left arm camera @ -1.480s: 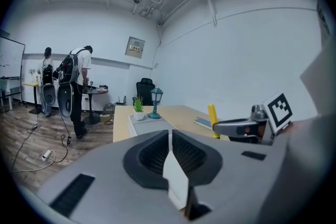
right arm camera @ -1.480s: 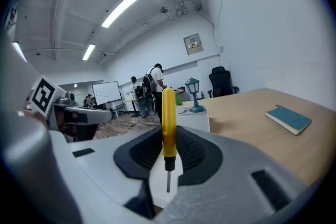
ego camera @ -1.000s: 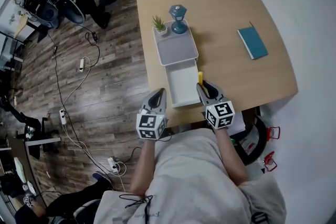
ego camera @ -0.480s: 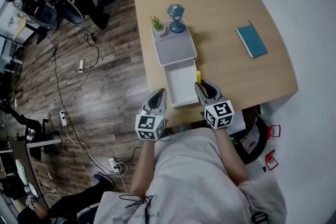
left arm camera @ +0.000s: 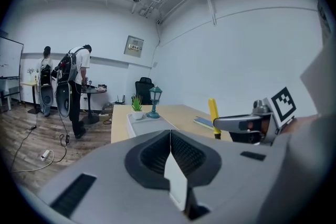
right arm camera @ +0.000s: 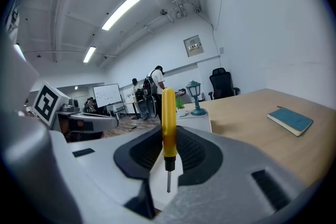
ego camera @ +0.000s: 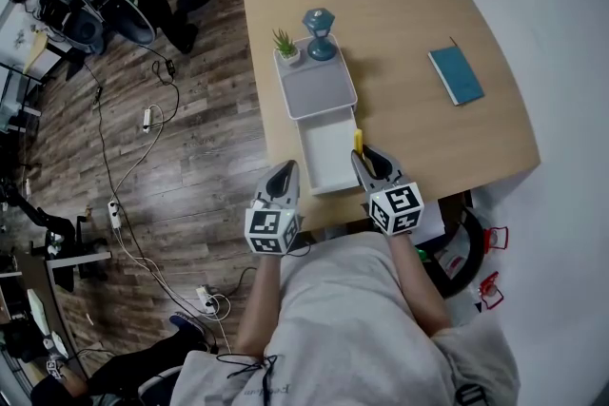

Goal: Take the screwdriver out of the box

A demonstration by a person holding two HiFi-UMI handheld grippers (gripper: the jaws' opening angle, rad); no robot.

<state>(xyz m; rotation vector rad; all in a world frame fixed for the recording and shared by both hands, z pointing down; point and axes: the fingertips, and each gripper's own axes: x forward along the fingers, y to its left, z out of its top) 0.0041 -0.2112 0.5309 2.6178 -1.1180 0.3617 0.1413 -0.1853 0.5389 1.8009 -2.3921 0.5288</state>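
Currently the right gripper (right arm camera: 168, 140) pinches the screwdriver (right arm camera: 168, 113) by its smooth handle, which could swivel loose; the left gripper (left arm camera: 170, 136) sits closed.

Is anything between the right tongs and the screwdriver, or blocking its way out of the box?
Nothing visible does. The right tongs grip the screwdriver upright, handle up, by the open box.
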